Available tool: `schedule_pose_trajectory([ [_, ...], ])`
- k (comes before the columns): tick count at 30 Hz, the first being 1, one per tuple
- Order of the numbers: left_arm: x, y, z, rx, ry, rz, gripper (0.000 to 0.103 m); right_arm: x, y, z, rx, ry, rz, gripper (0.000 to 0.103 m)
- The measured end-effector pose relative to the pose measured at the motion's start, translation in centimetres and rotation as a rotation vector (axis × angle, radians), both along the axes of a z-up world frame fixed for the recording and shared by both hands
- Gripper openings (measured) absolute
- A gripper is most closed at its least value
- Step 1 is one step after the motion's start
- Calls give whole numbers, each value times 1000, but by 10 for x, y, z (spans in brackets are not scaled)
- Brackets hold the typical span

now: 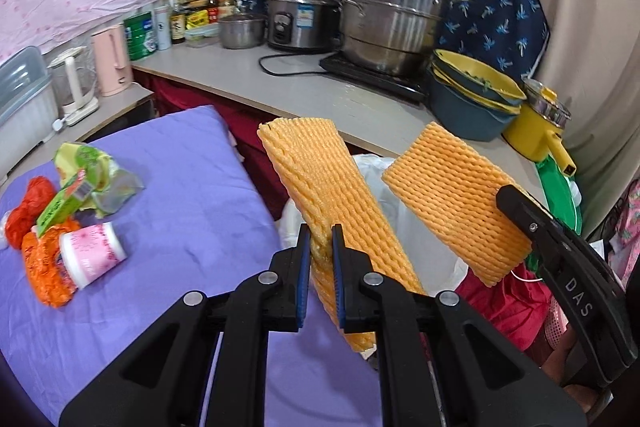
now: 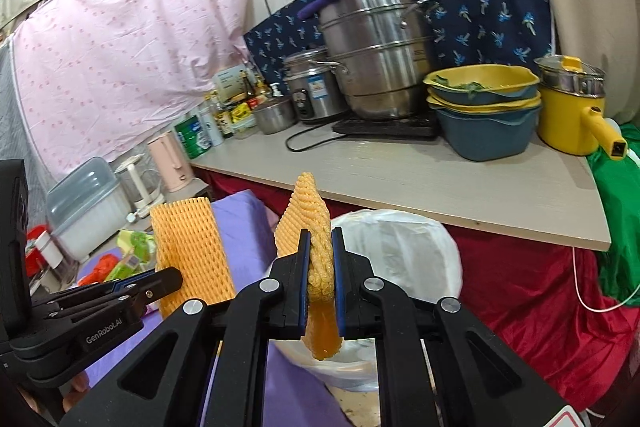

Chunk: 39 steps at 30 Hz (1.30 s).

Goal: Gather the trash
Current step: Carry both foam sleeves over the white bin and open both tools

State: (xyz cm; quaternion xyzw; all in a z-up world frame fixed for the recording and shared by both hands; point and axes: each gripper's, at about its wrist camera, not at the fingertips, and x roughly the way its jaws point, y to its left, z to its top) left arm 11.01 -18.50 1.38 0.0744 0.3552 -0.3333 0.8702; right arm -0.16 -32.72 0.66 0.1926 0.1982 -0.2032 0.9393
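My left gripper (image 1: 321, 231) is shut on an orange foam fruit net (image 1: 312, 163) that stands up from its pads. Beside it to the right, my right gripper (image 1: 510, 197) holds a second orange foam net (image 1: 452, 195). In the right wrist view, the right gripper (image 2: 321, 233) is shut on its folded net (image 2: 306, 207), just before a bin lined with a white bag (image 2: 404, 239). The left gripper (image 2: 176, 277) with its net (image 2: 188, 247) is at the left. More trash lies on the purple cloth (image 1: 192, 195): a green wrapper (image 1: 84, 163), a red mesh (image 1: 28, 211), an orange mesh (image 1: 44, 267) and a pink-white cup (image 1: 94, 251).
Behind the bin runs a counter (image 2: 420, 183) with a steel steamer pot (image 2: 376, 59), a rice cooker (image 2: 312, 87), stacked yellow and blue basins (image 2: 484, 107), a yellow pot (image 2: 572, 115) and bottles. Red cloth (image 2: 520, 287) hangs under it. A pink kettle (image 1: 112, 63) stands at left.
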Motion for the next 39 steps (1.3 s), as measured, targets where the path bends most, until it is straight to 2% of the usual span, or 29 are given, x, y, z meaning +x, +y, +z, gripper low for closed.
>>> schedule_pose_trajectory([
  [8,4,-44,-31,44,38,-67,10,-3,-32,-28,37,54,-57,10],
  [17,14,-68,-55,84,65,-88,11,9,-44,-54,63,104,-71,10],
  [31,22,-85,-62,102,42,-72,13,27,-46,-61,48,130,-67,12],
  [32,23,-86,-62,102,41,-72,18,27,-45,-61,45,129,-67,14],
  [33,22,-86,-62,102,38,-71,29,28,-46,-60,42,130,-68,14],
  [35,22,-85,-60,94,26,-63,45,30,-46,-58,38,127,-66,23],
  [39,25,-84,-56,82,9,-51,47,30,-47,-53,26,118,-77,31],
])
